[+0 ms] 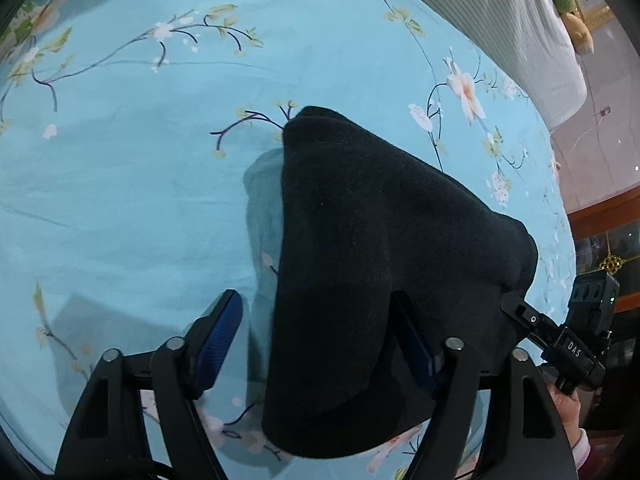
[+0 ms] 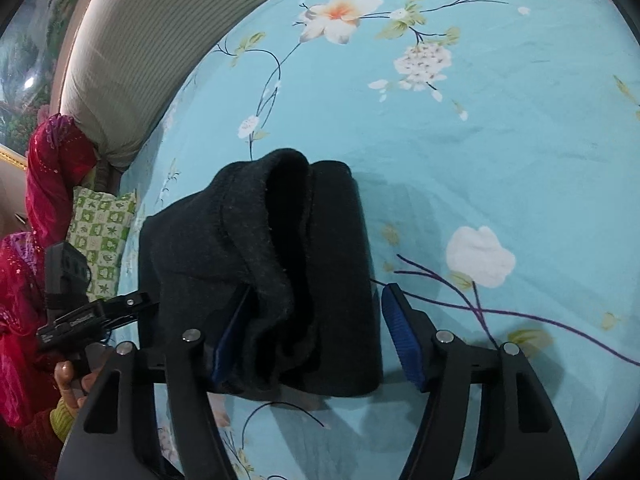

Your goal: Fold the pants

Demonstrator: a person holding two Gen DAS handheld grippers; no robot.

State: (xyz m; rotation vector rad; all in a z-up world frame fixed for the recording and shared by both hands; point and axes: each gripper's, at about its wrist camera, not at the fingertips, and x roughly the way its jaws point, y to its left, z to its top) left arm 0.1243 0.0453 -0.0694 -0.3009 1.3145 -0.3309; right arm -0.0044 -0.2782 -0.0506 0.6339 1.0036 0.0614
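Here are the pants (image 1: pixel 380 280) — a dark, thick bundle lying folded on the bed (image 1: pixel 120 200), whose blue sheet is printed with flowers and thin branches. From the left wrist view the left tool (image 1: pixel 320 344) stands wide open: its left blue pad (image 1: pixel 218 340) is out over bare sheet, apart from the cloth, while the right finger is mostly hidden under the edge of the bundle. No pinch there. At the right edge of that view the right tool (image 1: pixel 560 340) comes in beside the bundle, a hand (image 1: pixel 568 404) showing beneath it.

Over to the right wrist view — the pants (image 2: pixel 272 272) show their layers here, a rolled fold running down the middle. The right tool (image 2: pixel 316 336) straddles the near end of the bundle with jaws spread; its right pad (image 2: pixel 402 336) sits just beside the cloth with a sliver of sheet between, and its left pad (image 2: pixel 230 340) is tucked against a fold. It does not clamp. A striped pillow (image 2: pixel 132 60) lies at the far left, a green checked cushion (image 2: pixel 102 236) next to it, and the left tool (image 2: pixel 100 312) pokes in from the left edge.
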